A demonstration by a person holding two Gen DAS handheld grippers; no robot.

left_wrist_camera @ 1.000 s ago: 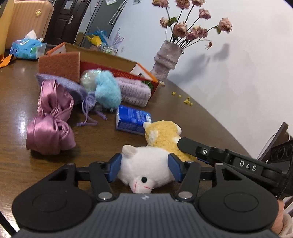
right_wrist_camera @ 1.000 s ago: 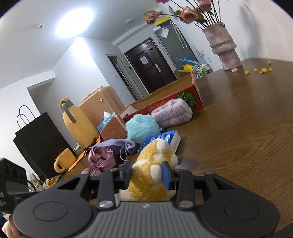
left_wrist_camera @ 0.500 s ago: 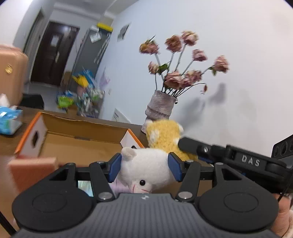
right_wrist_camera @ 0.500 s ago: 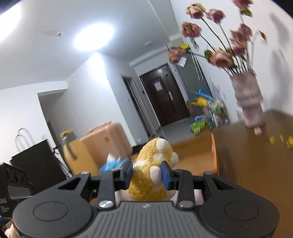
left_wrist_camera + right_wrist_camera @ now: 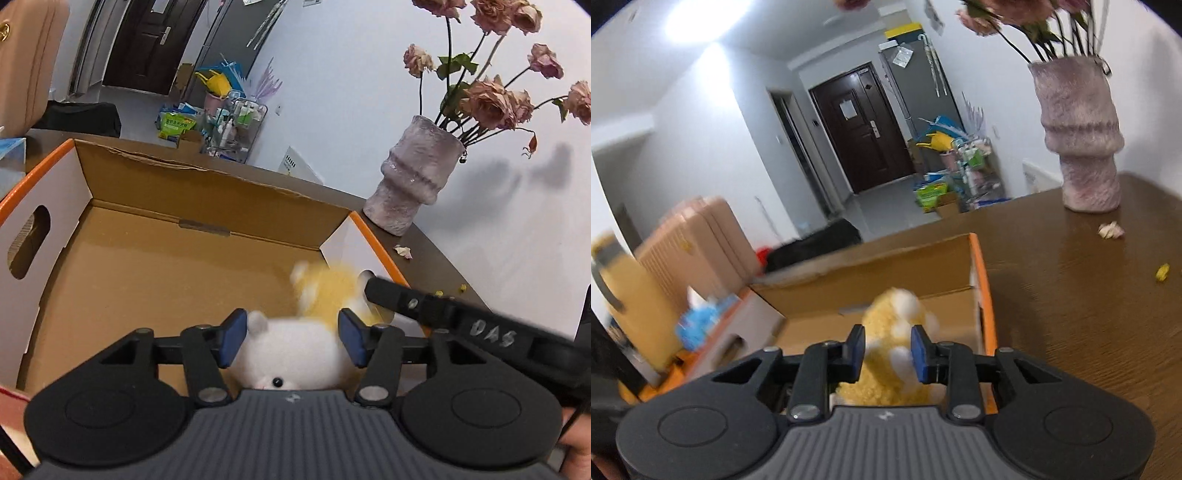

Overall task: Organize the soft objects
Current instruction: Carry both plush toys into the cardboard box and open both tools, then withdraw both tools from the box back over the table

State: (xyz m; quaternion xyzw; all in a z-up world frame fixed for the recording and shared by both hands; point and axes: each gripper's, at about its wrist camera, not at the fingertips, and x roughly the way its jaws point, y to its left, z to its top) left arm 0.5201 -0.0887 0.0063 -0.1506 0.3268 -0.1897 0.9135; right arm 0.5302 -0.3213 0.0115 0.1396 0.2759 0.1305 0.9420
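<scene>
Both claws are clamped on plush toys above an open box. Left claw [image 5: 291,341], with blue pads on black ribbed housing, is closed partway on the round head of a fluffy white plush animal [image 5: 291,356], whose small ear and black bead eye show between the pads. Right claw [image 5: 887,349] is closed narrower on a curly-textured yellow plush [image 5: 892,354] with white ear tufts; in the left wrist view that same toy is a blurred yellow shape just beyond the white one, with the right claw's black finger reaching in from the right.

Largest of the rest is the dark brown wood-grain desk [image 5: 1071,306], glossy on top. On it sits the cardboard box [image 5: 155,258], a shallow rectangular tray of plain corrugated brown inside, white outside with orange rims and an oval hand hole in its left end wall. Its floor is bare cardboard where visible; both toys hang over its right end, near the orange-edged wall.

Beyond the box's right end stands a fuzzy mauve vase [image 5: 415,184], stepped and cylindrical, holding dried pink roses [image 5: 491,99]. Small yellow crumbs [image 5: 1162,272] and a pale fallen petal [image 5: 1111,229] lie on the desk near it.
</scene>
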